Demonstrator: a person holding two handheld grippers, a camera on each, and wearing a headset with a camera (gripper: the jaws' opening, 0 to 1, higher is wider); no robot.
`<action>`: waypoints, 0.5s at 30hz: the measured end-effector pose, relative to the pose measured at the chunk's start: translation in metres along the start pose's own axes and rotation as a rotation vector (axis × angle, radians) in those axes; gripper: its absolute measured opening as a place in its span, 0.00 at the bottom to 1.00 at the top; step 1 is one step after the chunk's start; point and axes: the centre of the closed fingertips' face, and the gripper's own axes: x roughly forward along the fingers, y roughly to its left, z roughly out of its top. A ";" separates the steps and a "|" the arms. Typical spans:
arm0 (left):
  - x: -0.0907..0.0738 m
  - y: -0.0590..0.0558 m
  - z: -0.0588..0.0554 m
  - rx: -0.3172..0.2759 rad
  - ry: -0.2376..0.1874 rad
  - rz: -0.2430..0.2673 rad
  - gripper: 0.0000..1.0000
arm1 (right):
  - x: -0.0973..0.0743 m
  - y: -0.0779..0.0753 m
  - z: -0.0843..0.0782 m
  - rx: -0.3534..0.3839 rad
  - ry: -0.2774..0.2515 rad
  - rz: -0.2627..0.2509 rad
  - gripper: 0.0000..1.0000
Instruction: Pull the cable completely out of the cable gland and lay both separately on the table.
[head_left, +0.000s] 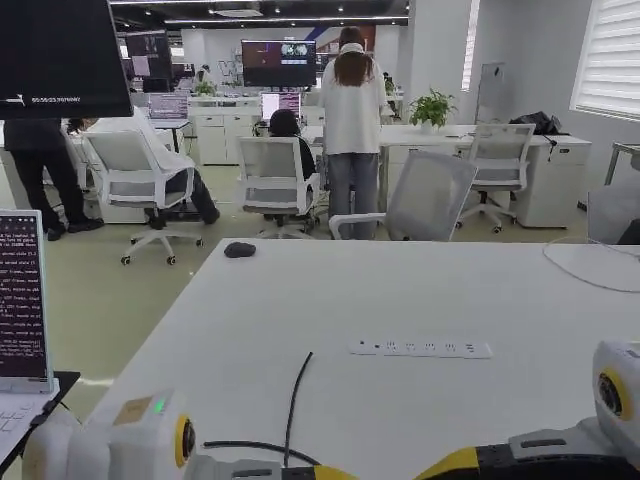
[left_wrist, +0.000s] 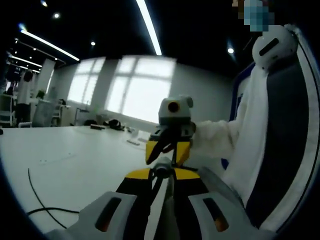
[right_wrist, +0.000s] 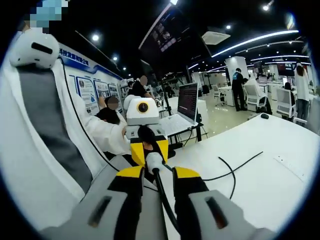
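Left gripper (left_wrist: 161, 173): jaws drawn together on a small pale round piece at their tips, read as the cable gland (left_wrist: 161, 167). Right gripper (right_wrist: 152, 171): meets the left tip to tip, jaws closed on the black cable (right_wrist: 163, 200), which runs back between them; the gland sits just ahead of its tips. Both are held low, close to the person, about the near edge of the white table (head_left: 450, 300). Cable, remainder: slack, lying in loose curves on the table, one run pointing toward a white power strip (head_left: 420, 348) but well apart from it. Also on the table: a dark mouse (head_left: 239, 249), far side. Status, judged: cable and gland not yet parted; the joint itself is too small to read clearly. Hazards, judged: the gland is small and rounded, so a sideways tug could roll it out of the left jaws, and so near the edge it could drop to the floor. A light grip on the right would let the cable slide through the jaws instead of out of the gland. A sudden release could whip the slack tail across the table.
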 end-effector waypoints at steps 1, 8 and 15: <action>0.000 0.000 0.000 -0.002 0.001 -0.002 0.16 | 0.000 0.001 0.001 -0.006 -0.006 0.001 0.19; 0.000 0.000 0.002 -0.010 0.004 -0.006 0.16 | 0.008 0.005 0.002 0.002 -0.050 0.023 0.12; -0.002 0.001 0.002 -0.046 0.011 -0.016 0.16 | 0.009 0.004 0.005 -0.025 -0.070 0.025 0.11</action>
